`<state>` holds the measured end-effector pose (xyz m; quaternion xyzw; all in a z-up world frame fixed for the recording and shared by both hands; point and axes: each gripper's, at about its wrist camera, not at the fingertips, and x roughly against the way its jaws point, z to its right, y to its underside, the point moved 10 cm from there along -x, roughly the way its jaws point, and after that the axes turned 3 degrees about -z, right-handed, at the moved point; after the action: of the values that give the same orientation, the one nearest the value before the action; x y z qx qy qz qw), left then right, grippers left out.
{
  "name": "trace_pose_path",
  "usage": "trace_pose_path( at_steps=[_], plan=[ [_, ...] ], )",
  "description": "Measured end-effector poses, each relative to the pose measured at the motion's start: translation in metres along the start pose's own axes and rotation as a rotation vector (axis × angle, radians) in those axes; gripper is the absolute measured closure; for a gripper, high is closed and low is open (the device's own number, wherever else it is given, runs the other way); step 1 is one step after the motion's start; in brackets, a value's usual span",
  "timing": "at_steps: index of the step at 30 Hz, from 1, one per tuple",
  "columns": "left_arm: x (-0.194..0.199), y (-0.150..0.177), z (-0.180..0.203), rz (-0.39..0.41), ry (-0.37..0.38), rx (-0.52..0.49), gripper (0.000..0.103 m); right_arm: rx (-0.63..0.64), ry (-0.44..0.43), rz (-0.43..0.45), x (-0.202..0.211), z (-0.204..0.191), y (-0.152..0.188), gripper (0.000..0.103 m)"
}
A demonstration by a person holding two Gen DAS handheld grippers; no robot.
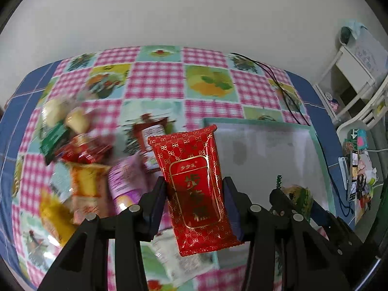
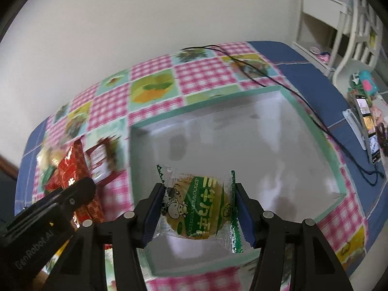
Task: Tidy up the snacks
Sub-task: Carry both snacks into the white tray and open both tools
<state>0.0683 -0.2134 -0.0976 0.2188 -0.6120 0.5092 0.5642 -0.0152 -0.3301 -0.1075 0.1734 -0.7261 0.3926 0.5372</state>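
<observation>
My left gripper (image 1: pixel 195 198) is shut on a red and gold snack packet (image 1: pixel 194 184) and holds it above the table, just left of the shallow white tray with a green rim (image 1: pixel 315 140). My right gripper (image 2: pixel 197 208) is shut on a clear packet with a round green-labelled biscuit (image 2: pixel 196 208) and holds it over the near part of the tray (image 2: pixel 312 131), whose inside shows nothing else. The right gripper with its packet shows in the left wrist view (image 1: pixel 294 198). The left gripper shows at the left of the right wrist view (image 2: pixel 70 194).
A blurred pile of snack packets (image 1: pixel 82 169) lies on the checked tablecloth (image 1: pixel 157 82) left of the tray. A black cable (image 2: pixel 266 77) runs along the tray's far right side. A white shelf unit (image 1: pixel 356 77) and clutter stand beyond the table's right edge.
</observation>
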Motion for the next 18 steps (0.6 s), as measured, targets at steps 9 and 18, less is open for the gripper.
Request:
trace_pose_path(
  at_steps=[9, 18],
  plan=[
    [-0.035, -0.024, 0.036, 0.014, 0.025, -0.057, 0.055, -0.036, 0.077, 0.019, -0.022, 0.035, -0.03, 0.043],
    [-0.07, -0.042, 0.055, 0.03, 0.068, -0.08, 0.055, -0.064, 0.116, 0.013, -0.052, 0.06, -0.049, 0.043]
  ],
)
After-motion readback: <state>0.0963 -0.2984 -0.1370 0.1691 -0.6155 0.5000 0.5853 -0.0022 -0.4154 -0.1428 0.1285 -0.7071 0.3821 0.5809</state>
